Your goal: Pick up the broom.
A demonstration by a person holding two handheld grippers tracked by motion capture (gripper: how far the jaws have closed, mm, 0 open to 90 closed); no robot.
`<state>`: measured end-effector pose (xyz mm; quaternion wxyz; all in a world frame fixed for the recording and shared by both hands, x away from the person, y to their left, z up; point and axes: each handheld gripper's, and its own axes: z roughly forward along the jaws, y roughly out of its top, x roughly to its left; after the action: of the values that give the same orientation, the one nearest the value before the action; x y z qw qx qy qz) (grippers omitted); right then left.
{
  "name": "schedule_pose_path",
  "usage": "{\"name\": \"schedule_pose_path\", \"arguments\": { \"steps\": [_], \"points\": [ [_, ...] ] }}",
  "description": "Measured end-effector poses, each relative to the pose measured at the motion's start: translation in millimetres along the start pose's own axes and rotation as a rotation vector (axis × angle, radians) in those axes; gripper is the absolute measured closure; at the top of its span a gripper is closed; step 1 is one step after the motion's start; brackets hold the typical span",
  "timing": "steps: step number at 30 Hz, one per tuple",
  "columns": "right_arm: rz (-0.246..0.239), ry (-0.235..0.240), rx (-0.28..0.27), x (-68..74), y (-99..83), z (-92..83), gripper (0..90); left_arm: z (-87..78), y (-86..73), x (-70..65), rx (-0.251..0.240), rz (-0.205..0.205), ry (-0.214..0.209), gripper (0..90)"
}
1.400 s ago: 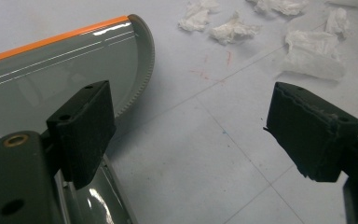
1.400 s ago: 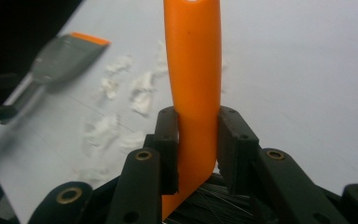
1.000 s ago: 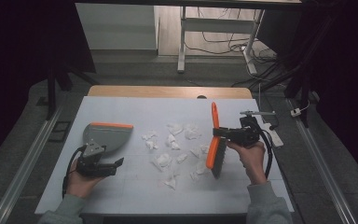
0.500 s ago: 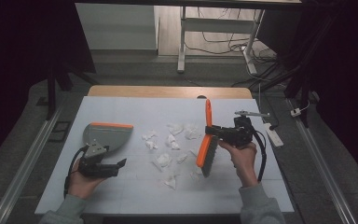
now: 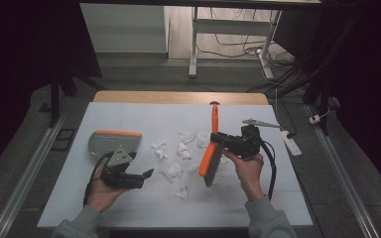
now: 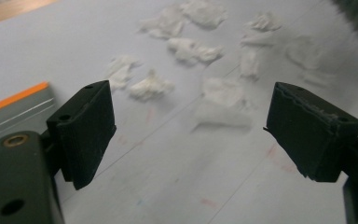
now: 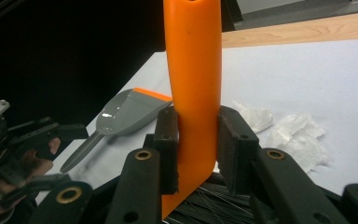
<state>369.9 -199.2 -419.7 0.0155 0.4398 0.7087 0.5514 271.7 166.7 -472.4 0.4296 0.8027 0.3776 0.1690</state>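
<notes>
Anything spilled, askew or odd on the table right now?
Yes: crumpled white paper scraps lie scattered across the middle of the table, between the grey dustpan and the orange brush. The right tongs clamp the brush handle; the left tongs are open and empty. Nothing looks damaged.

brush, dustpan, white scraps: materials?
Brush: smooth orange handle, looks like moulded plastic with a slight sheen; dark fine bristles.
Dustpan: grey, glossy highlight, probably plastic, with an orange lip.
White scraps: crumpled and matte, likely tissue paper.
</notes>
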Motion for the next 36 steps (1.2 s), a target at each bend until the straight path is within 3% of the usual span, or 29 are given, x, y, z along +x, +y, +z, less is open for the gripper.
{"name": "schedule_pose_path", "arguments": {
  "steps": [11, 16, 20, 22, 25, 31, 36],
  "points": [
    [0.016, -0.02, -0.063, 2.8, -6.1, 5.0, 70.9, 16.9, 30.2, -39.9, -0.043, 0.047, -0.153, 16.3],
    [0.003, -0.05, -0.106, 7.4, -9.7, 6.8, 70.9, 24.5, 37.8, -57.3, -0.036, 0.084, -0.184, 16.4],
    [0.006, -0.059, -0.11, 7.5, -11.6, 9.8, 70.9, 33.5, 41.8, -69.0, -0.031, 0.099, -0.205, 16.9],
    [0.011, -0.064, -0.118, 7.2, -13.6, 11.6, 70.9, 40.8, 43.3, -73.3, -0.021, 0.108, -0.196, 17.3],
    [0.017, -0.063, -0.114, 7.5, -16.3, 14.9, 70.9, 54.8, 44.6, -76.1, -0.009, 0.089, -0.178, 18.3],
    [0.034, -0.055, -0.123, 9.4, -20.9, 19.2, 70.8, 75.6, 44.0, -80.7, -0.041, 0.075, -0.145, 22.4],
    [0.055, -0.052, -0.149, 9.2, -25.5, 20.6, 70.9, 92.1, 39.6, -87.1, -0.084, 0.055, -0.13, 31.4]
  ]
}}
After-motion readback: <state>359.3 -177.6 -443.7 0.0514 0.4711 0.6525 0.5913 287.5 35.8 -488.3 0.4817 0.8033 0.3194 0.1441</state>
